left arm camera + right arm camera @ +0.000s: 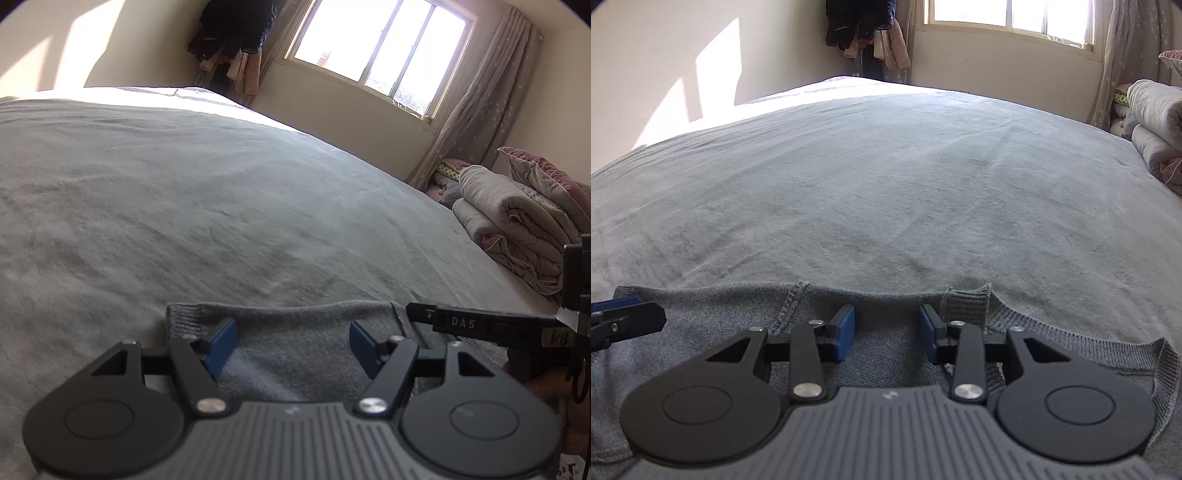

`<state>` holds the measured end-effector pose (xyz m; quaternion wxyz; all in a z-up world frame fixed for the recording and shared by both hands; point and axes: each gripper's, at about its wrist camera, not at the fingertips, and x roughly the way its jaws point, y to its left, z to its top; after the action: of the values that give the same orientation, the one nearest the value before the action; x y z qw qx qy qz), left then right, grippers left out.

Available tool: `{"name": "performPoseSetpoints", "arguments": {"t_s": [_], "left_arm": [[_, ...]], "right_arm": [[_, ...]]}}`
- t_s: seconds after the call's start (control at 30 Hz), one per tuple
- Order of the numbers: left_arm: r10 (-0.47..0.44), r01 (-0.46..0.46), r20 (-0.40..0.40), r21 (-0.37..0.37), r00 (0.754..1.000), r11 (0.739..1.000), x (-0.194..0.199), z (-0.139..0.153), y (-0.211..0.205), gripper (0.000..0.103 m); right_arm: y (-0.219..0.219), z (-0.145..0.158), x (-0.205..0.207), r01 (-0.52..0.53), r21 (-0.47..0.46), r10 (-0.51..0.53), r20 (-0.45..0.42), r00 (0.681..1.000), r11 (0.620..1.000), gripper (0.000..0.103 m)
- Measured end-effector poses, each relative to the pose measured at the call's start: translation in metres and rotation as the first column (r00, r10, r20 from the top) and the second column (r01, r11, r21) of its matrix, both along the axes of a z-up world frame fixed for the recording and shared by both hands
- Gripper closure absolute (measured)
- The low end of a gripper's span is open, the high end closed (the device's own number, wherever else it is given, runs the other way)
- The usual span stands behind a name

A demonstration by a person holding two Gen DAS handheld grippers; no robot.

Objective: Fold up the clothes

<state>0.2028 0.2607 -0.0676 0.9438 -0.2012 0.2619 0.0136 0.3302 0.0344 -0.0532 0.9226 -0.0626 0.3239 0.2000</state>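
One wide grey bed point(886, 177) fills the room, and at its near edge lies the grey knit sweater point(879, 328), soft, light, floppy (it should drape, not hold shape). Ribbed hem point(1071, 339) and cuff point(967, 301) look the sturdiest places to pinch. Left gripper point(291, 341) hangs wide open over it, right gripper point(886, 330) half open, nothing gripped

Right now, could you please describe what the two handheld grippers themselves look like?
Both match: the left gripper and right gripper have blue pads on black linkage arms with silver pivot pins, round black side discs and a ribbed grey body. In the left wrist view, the right gripper's finger bears white "DAS" lettering.
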Motion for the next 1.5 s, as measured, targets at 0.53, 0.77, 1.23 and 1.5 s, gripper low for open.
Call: {"name": "performPoseSetpoints", "arguments": {"t_s": [0.53,0.77,1.23,1.5], "left_arm": [[0.085,-0.086,-0.048,-0.016,0.995,0.996,-0.004,0.014,0.001,0.032],[0.086,-0.085,-0.019,0.047,0.996,0.995,-0.039,0.058,-0.016,0.035],[0.030,0.037,-0.209,0.310,0.977,0.950,-0.095,0.020,-0.036,0.085],[-0.077,0.106,-0.181,0.155,0.980,0.982,-0.161,0.037,-0.055,0.057]], "right_arm": [[-0.115,0.048,-0.149,0.054,0.110,-0.056,0.013,0.998,0.993,0.049],[-0.170,0.044,-0.240,0.092,0.033,-0.092,0.007,0.996,0.995,0.047],[-0.211,0.033,-0.326,0.162,0.077,-0.163,0.000,0.987,0.984,0.045],[-0.235,0.031,-0.351,0.202,0.110,-0.209,0.055,0.976,0.973,0.035]]}}
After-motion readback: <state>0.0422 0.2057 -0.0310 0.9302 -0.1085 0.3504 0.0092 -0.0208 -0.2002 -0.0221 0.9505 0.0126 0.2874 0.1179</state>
